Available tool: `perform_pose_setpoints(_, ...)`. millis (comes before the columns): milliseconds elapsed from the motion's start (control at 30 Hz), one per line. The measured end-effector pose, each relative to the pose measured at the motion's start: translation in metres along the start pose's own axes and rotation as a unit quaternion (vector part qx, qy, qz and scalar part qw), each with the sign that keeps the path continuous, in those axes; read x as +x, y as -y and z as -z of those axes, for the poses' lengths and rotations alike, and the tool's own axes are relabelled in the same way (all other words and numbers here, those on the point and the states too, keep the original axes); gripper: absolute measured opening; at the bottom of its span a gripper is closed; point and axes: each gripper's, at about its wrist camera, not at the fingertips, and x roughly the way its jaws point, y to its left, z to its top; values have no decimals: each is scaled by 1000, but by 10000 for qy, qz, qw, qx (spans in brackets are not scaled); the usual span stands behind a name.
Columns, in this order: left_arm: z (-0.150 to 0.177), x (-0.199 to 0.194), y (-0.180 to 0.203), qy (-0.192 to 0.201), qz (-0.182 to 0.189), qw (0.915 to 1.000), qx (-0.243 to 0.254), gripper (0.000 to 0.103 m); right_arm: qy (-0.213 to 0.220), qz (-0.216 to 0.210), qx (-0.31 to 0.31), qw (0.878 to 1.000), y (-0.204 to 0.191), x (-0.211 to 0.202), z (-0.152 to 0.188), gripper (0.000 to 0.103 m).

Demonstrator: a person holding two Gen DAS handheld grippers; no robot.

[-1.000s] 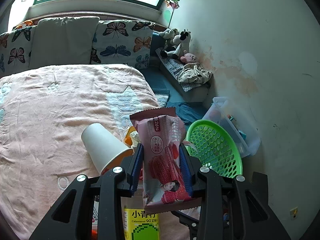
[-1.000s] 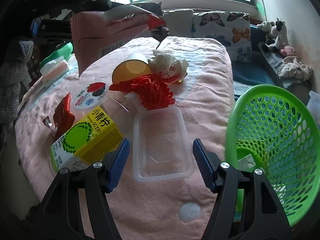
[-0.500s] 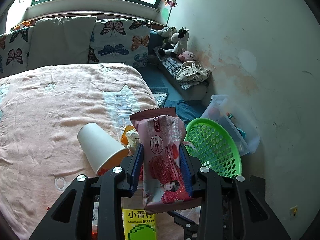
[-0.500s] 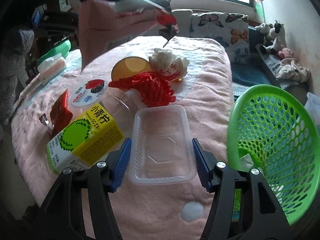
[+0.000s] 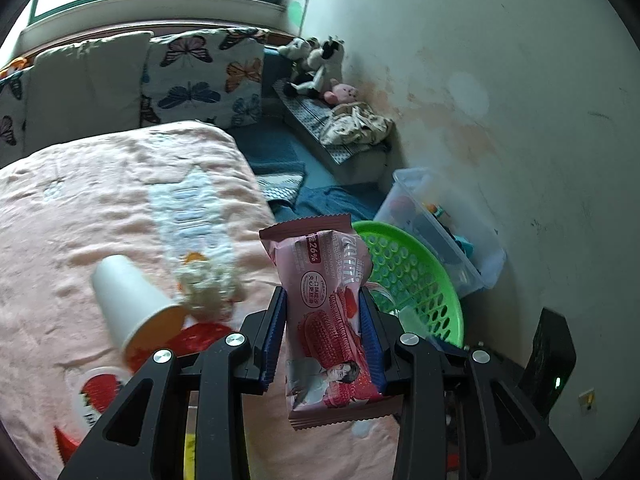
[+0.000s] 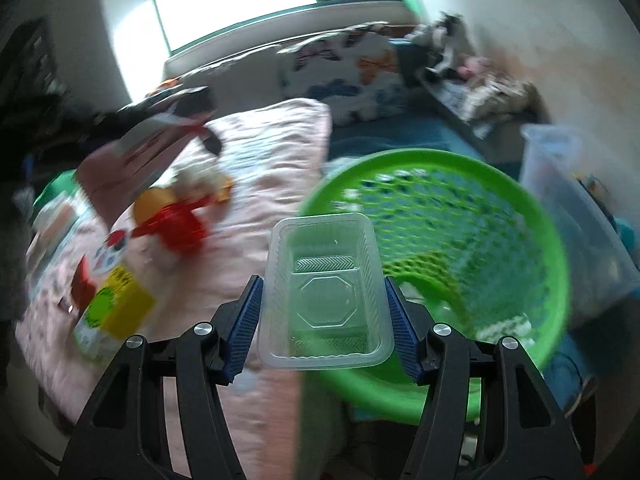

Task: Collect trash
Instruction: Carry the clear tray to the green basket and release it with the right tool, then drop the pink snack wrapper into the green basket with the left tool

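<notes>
Between the blue pads of the right claw (image 6: pixel 325 312) sits a clear plastic tray (image 6: pixel 326 292), gripped by its long sides and held level, with its far end over the near rim of the green basket (image 6: pixel 556 248). That tray is thin and springy, so in my judgement a hard squeeze could buckle it and let it pop free, while letting go too soon, with most of it on the bed side of the rim, could drop it onto the floor or the pink blanket (image 6: pixel 272 168). The right view is smeared, which makes the exact overlap hard to judge.

The left claw (image 5: pixel 322 320) is clamped narrowly on a pink snack wrapper (image 5: pixel 328 312), which stands upright between the pads, its upper half sticking out beyond them. The basket (image 5: pixel 416 276) lies just beyond and to the right of it, so the wrapper is not yet over the opening; its slick film could slide out during the carry.

Farther off on the blanket lie a tipped paper cup (image 5: pixel 128 300), a crumpled tissue (image 5: pixel 208 288), red netting (image 6: pixel 176 228), and a yellow-green drink carton (image 6: pixel 114 312), all uncollected.
</notes>
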Motion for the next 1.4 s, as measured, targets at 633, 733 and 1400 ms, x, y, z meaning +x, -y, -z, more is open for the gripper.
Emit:
perform_pose_setpoints(633, -2, 86, 66, -687, 68, 9967, 437, 35, -64, 390, 839, 9957, 74, 6, 10, 68)
perform_pose_setpoints(733, 0, 94, 72, -746, 77, 9961, 474, 35, 69, 515, 757, 9958, 75, -5, 12, 68)
perform_pose_setpoints(1400, 13, 92, 84, -682, 318, 9956, 564, 71, 450, 554, 847, 9938, 73, -43, 23, 68)
